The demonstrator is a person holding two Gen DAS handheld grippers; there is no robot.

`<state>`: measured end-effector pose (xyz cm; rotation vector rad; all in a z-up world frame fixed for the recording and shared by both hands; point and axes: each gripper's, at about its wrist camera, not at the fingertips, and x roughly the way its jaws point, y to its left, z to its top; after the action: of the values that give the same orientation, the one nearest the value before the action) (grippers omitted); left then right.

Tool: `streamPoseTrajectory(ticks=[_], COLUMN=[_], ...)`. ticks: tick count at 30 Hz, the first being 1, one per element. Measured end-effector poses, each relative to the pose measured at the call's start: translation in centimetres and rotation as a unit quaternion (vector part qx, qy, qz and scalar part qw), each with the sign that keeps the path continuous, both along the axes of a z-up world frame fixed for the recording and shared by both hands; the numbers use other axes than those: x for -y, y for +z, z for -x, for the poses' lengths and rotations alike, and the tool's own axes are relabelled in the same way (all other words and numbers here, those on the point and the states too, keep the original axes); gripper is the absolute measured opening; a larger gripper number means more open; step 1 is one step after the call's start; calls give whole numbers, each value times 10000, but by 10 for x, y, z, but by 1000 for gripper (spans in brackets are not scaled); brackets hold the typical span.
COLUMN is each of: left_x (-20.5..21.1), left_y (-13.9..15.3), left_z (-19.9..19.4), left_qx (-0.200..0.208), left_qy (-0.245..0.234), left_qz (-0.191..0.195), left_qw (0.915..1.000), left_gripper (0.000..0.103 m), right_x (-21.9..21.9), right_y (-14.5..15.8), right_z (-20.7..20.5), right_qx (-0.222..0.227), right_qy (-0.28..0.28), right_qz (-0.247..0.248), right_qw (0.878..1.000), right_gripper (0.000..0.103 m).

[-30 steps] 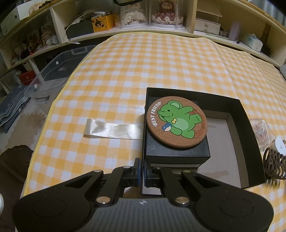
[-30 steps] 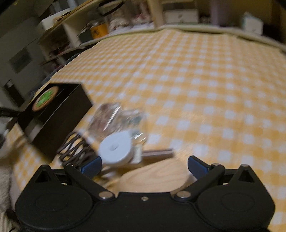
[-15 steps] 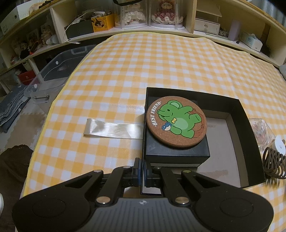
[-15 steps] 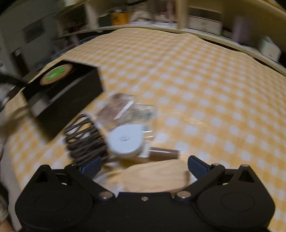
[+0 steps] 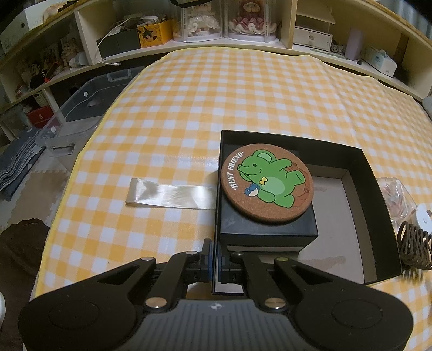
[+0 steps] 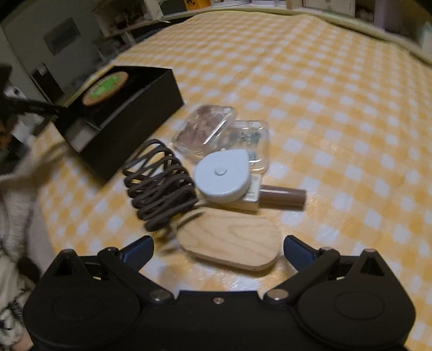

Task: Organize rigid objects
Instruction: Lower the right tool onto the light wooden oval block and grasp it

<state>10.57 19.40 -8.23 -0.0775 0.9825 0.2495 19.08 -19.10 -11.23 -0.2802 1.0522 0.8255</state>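
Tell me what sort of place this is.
Most likely a lived-in room at home: a yellow checked tablecloth, cluttered wooden shelves with boxed dolls, and a clear plastic storage bin on the floor.

2 clear cases (image 6: 205,129), 2 black boxes (image 5: 372,216), 1 coaster (image 5: 267,186).

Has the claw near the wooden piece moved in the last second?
Yes. The right claw backed away: the black box and wooden piece appear farther ahead.

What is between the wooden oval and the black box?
In the right wrist view, the dark wire coil lies between the wooden oval and the black box.
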Motion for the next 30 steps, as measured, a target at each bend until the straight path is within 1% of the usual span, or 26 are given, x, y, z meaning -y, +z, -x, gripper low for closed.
streamPoseTrajectory(ticks=[1, 3, 6, 9, 13, 14, 16, 18, 21, 22, 26, 30], left_x=[0, 0, 0, 0, 0, 0, 0, 0, 1, 0, 1, 1], left_y=[0, 0, 0, 0, 0, 0, 0, 0, 0, 0, 0, 0], left_z=[0, 0, -1, -1, -1, 0, -1, -1, -1, -1, -2, -3], left_qx=[-3, -1, -5, -3, -1, 2, -1, -1, -1, -2, 4, 28], left_qy=[3, 2, -1, 2, 1, 2, 0, -1, -1, 1, 9, 22], left_qz=[3, 3, -4, 5, 6, 16, 8, 11, 9, 7, 30, 55], left_qw=[10000, 10000, 10000, 10000, 10000, 10000, 10000, 10000, 10000, 10000, 10000, 10000], left_gripper=[3, 3, 3, 3, 3, 3, 3, 3, 3, 3, 3, 3], right_x=[-4, -9, -15, -24, -30, -33, -40, -45, -45, -44, -41, -25], right_y=[0, -2, -5, -9, -13, -13, -12, -13, -16, -16, -13, -2], right_z=[0, -3, -7, -7, -13, -14, -13, -10, -9, -9, -11, -13], right_qx=[110, 139, -43, -105, -367, -360, -195, -2, -33, -65, -106, 16], right_qy=[-109, -446, -827, -1145, -1793, -1884, -1794, -1614, -1314, -1291, -1319, -1638], right_qz=[149, 338, 417, 580, 526, 578, 768, 1067, 1172, 1177, 1167, 1107], right_qw=[9998, 9983, 9957, 9917, 9817, 9797, 9806, 9811, 9844, 9846, 9843, 9803], right_gripper=[103, 103, 103, 103, 103, 103, 103, 101, 93, 93, 94, 94])
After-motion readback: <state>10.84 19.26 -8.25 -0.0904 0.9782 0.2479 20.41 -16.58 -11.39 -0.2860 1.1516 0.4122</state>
